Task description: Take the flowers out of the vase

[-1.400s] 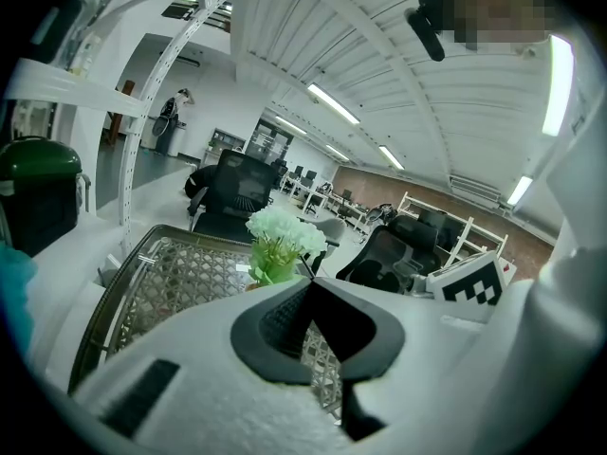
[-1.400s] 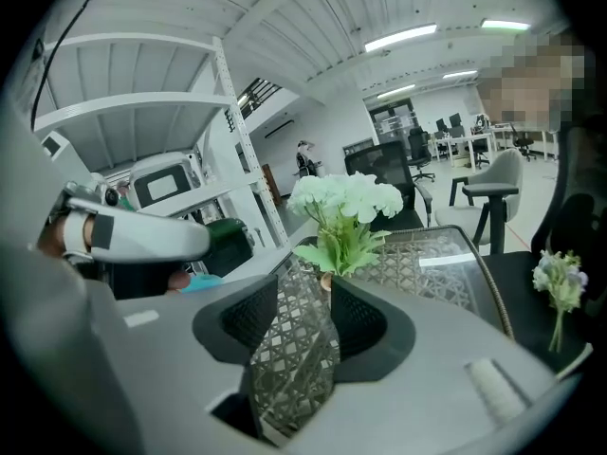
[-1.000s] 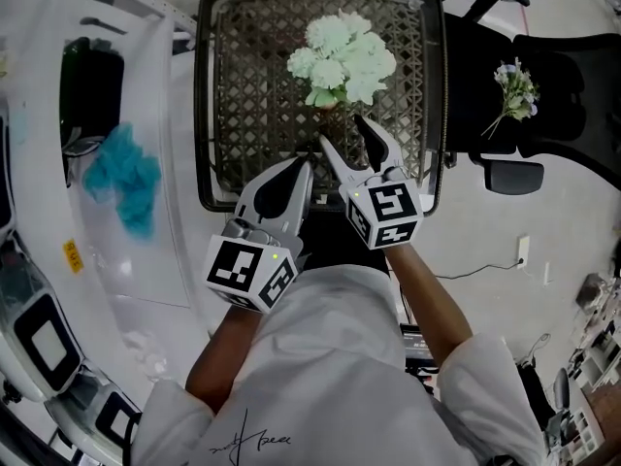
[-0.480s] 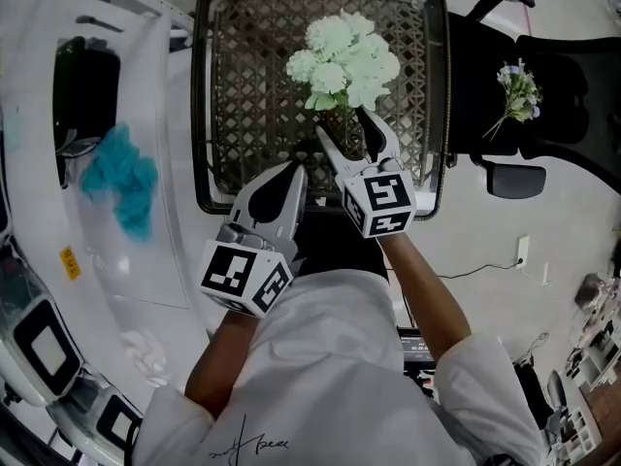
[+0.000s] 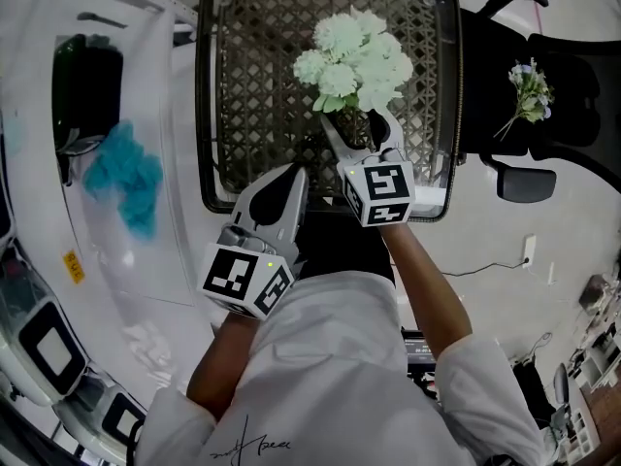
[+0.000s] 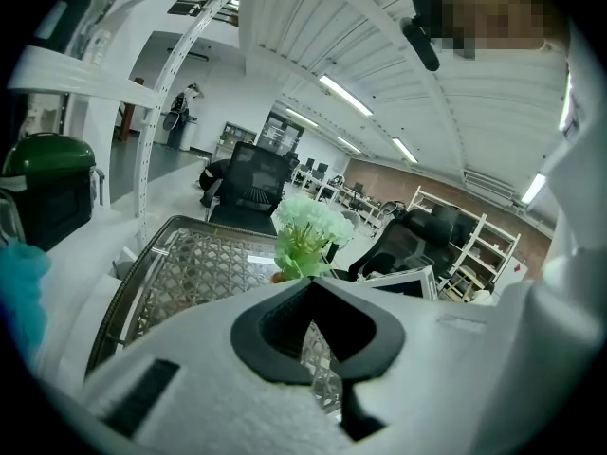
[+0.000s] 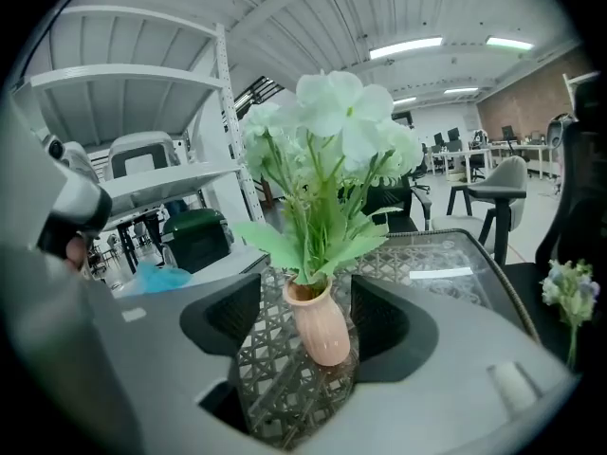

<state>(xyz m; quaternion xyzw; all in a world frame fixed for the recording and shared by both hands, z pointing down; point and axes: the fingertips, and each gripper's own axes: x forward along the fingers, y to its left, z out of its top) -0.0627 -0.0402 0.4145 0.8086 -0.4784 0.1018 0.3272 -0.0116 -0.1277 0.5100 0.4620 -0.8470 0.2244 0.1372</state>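
One step nearer: right tongs [image 5: 356, 121] (widening) straddle vase [image 7: 319, 330].

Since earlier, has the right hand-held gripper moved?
Yes. The right hand-held gripper advanced across the wicker table; its jaws, just opening, flank the pink vase.

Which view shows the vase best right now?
Right gripper view: the whole pink vase stands upright between the fingers, which have just been opening. In the head view the flowers mostly cover it; the left gripper view shows barely its rim.

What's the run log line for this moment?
right gripper: jaws just opened wider, vase between them, untouched | left gripper: jaws together, empty | flowers: in vase, on table
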